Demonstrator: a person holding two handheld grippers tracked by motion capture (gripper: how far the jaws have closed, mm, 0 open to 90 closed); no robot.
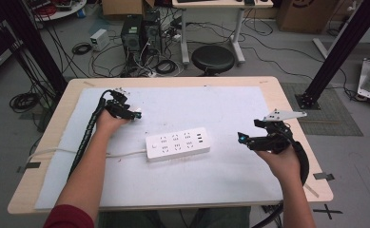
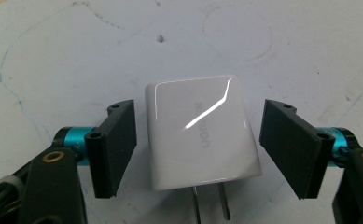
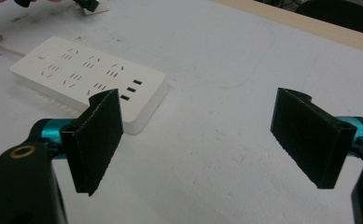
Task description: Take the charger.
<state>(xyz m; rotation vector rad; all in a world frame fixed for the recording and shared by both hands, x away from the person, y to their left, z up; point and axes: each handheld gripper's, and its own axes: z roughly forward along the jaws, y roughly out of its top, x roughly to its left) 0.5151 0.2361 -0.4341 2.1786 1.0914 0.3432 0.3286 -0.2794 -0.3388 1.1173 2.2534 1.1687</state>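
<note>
A white wall charger [image 2: 198, 135] lies flat on the white mat, its two prongs toward the camera in the left gripper view. My left gripper [image 2: 200, 114] straddles it, one black pad on each side, with a narrow gap between each pad and the charger's sides. In the high view that gripper [image 1: 134, 114] is at the mat's back left. A white power strip [image 1: 178, 144] lies in the middle of the mat, sockets up. My right gripper [image 1: 243, 138] hovers to the strip's right, open, with nothing between its pads [image 3: 100, 140]; the strip [image 3: 88, 77] lies ahead of it to the left.
The strip's white cord [image 1: 54, 152] runs off the table's left edge. The white mat [image 1: 220, 104] covers most of the wooden table [image 1: 287, 109]. Beyond the far edge stand a black stool [image 1: 213, 59], computers and cables on the floor.
</note>
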